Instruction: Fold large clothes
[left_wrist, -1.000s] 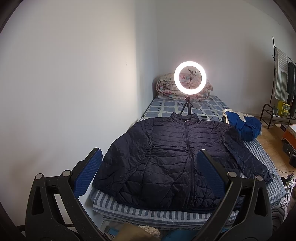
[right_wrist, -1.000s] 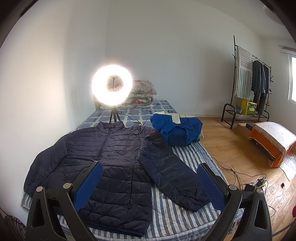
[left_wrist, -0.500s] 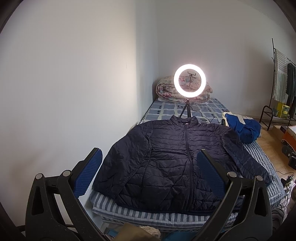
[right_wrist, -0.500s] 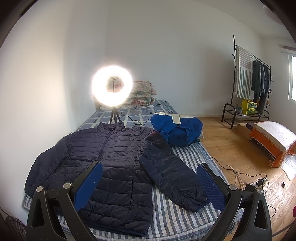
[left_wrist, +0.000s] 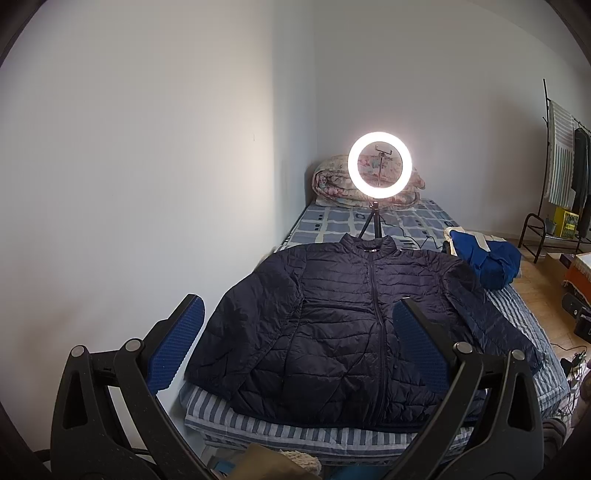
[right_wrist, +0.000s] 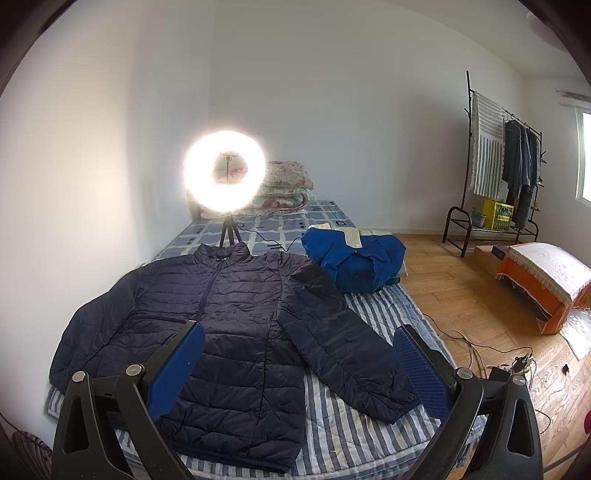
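Observation:
A dark navy quilted puffer jacket (left_wrist: 347, 321) (right_wrist: 229, 325) lies flat and zipped on the striped bed (left_wrist: 517, 314) (right_wrist: 373, 306), collar toward the far end and both sleeves spread outward. My left gripper (left_wrist: 297, 343) hovers open above the near end of the bed, short of the jacket's hem, with nothing between its blue pads. My right gripper (right_wrist: 299, 365) is likewise open and holds nothing, raised above the jacket's lower right part and its right sleeve.
A lit ring light on a tripod (left_wrist: 378, 166) (right_wrist: 225, 177) stands on the bed just behind the collar. A crumpled blue garment (left_wrist: 487, 258) (right_wrist: 354, 258) lies at the right. Folded quilts (left_wrist: 332, 181) sit by the wall. A clothes rack (right_wrist: 495, 166), floor cables (right_wrist: 480, 347) and an orange item (right_wrist: 543, 280) are on the right.
Both grippers have tilted or drawn back slightly, so the jacket sits lower and smaller in the left wrist view. The jacket has not moved and the jaws stay open.

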